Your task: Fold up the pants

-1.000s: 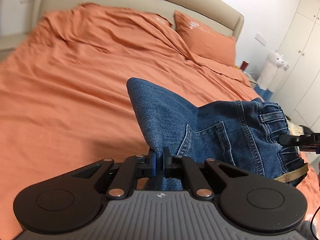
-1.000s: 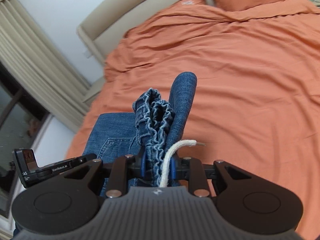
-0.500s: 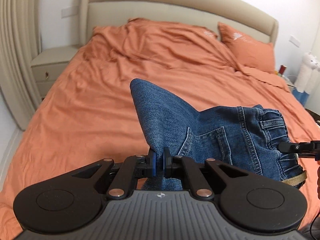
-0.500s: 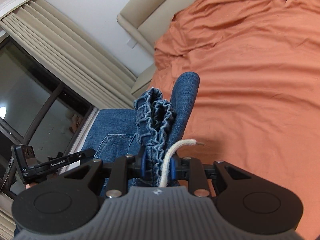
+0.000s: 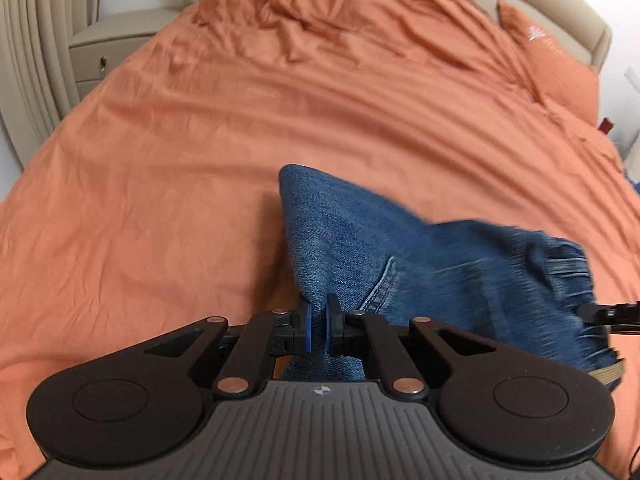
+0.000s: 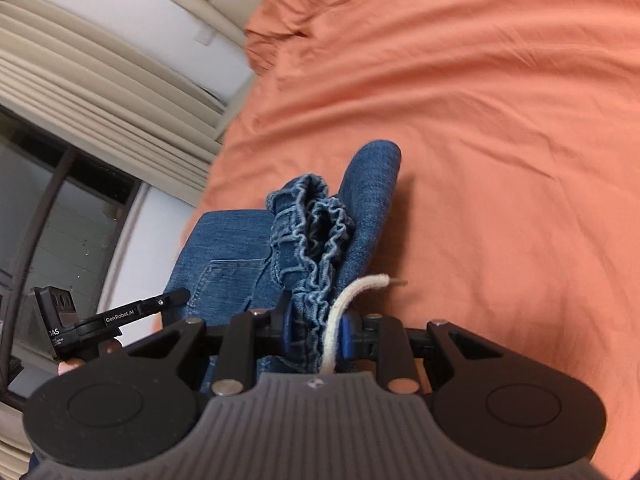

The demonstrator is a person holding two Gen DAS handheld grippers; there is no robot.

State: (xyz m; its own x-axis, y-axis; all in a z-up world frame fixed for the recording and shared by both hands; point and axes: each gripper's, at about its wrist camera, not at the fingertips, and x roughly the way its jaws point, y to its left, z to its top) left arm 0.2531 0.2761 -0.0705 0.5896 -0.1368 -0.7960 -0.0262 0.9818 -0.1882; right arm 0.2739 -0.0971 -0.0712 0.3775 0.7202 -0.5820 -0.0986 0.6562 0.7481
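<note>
Left wrist view: the left hand-held gripper [image 5: 319, 322] pinches a fold of blue denim pants [image 5: 420, 264], held above the orange bed [image 5: 200, 160].

Right wrist view: the right hand-held gripper [image 6: 313, 330] clamps their gathered elastic waistband [image 6: 320, 236] and white drawstring [image 6: 352, 296].

Coarse blue denim pants [image 5: 440, 264], matt orange cloth bedsheet [image 5: 200, 160] — perhaps cotton, matt black plastic left gripper [image 5: 318, 326]

Below my claws: wide bed [image 5: 200, 184] under rumpled orange cotton cover [image 6: 500, 140]. Matching orange pillow [image 5: 560, 76] lies at far right by beige padded headboard [image 5: 568, 4]. Cover bunched near head end.
</note>
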